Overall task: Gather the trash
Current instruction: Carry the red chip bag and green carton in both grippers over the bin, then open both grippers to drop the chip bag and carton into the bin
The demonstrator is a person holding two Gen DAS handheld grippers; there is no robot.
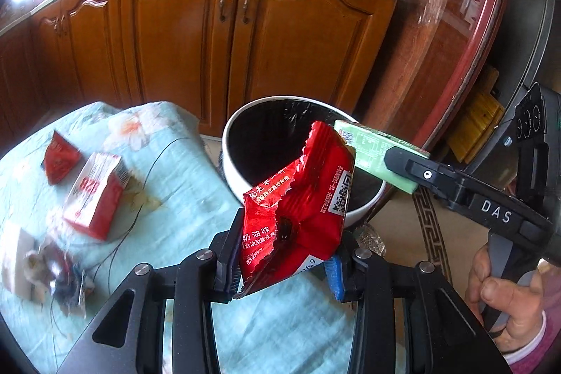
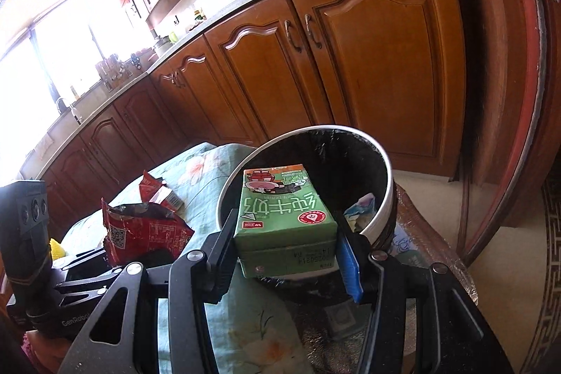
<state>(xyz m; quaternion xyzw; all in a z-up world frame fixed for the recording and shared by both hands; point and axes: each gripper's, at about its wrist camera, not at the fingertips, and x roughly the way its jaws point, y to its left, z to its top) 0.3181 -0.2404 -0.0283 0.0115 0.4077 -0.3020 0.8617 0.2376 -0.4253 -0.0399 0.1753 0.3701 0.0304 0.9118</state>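
The bin (image 1: pixel 231 160) stands just beyond the table (image 1: pixel 168 198), with cabinets (image 1: pixel 210 37) behind it.

The red snack bag (image 1: pixel 298 202) is shiny, crinkly foil with a torn edge. The green milk carton (image 2: pixel 285 216) is smooth printed card. The bin (image 1: pixel 233 163) is glossy white with a wrinkly black plastic liner (image 1: pixel 270 142). The cupboards (image 1: pixel 217 34) at the top are polished brown wood. The blue cloth (image 1: pixel 182 184) looks soft and matt.
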